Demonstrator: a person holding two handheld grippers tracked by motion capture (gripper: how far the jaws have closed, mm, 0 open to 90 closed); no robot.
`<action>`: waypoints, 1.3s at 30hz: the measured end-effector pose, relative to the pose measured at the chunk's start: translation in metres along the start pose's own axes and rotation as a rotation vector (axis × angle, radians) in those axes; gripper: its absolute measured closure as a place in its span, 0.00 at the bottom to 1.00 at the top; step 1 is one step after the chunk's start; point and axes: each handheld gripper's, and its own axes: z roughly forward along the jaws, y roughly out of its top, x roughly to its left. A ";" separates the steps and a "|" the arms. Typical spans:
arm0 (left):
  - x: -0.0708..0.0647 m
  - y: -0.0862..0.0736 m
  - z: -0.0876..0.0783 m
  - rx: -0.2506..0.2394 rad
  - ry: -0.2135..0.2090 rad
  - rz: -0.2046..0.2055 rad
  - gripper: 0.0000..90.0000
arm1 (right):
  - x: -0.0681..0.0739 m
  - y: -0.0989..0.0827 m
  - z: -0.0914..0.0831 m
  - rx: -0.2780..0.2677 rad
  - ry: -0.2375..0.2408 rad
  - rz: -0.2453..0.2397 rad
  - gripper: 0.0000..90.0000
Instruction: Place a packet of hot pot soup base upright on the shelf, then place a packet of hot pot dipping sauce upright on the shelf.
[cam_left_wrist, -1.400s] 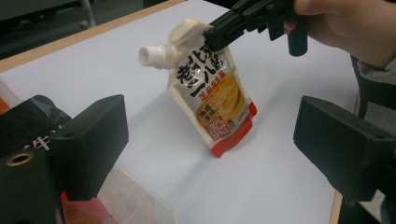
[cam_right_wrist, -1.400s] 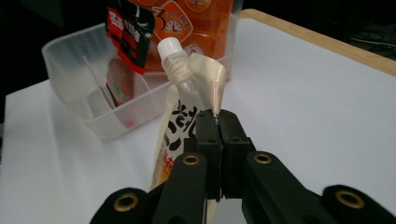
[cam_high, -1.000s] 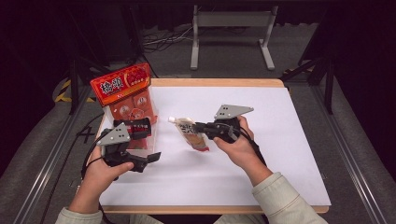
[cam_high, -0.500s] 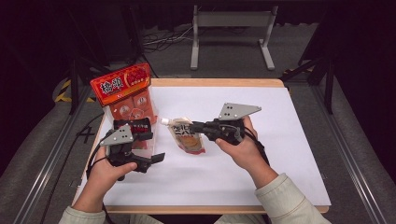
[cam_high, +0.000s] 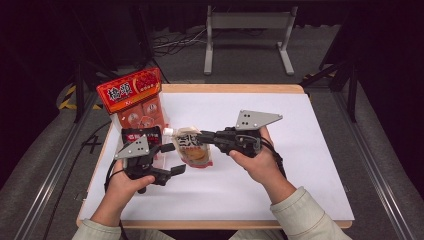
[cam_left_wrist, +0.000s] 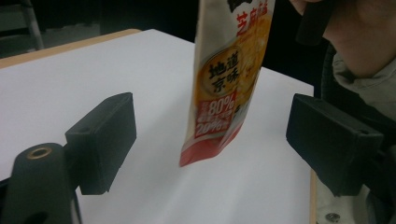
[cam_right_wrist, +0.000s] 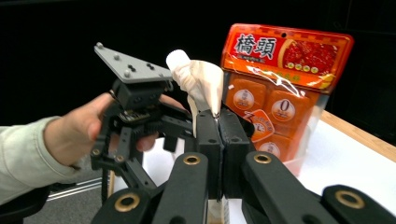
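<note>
- Your right gripper (cam_high: 204, 136) is clamped on the spouted sauce pouch (cam_high: 192, 149), holding it above the counter (cam_high: 300, 150).
- Your left gripper (cam_left_wrist: 210, 140) has just been closing; its jaws stand wide, either side of the pouch's lower end, not touching.

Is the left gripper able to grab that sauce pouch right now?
Probably yes: the pouch hangs between the left gripper's open jaws, which have just been closing, untouched. The right gripper holds it up.
</note>
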 end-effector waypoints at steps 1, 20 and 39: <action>0.000 0.000 0.002 0.000 -0.011 0.009 0.20 | 0.000 0.000 0.001 -0.001 0.009 -0.001 0.99; 0.002 -0.002 0.015 0.003 -0.203 0.002 0.81 | 0.005 -0.003 0.016 -0.045 0.100 -0.007 0.98; 0.009 0.008 -0.015 0.010 -0.154 -0.005 0.89 | -0.007 -0.027 -0.021 -0.061 -0.002 0.025 0.55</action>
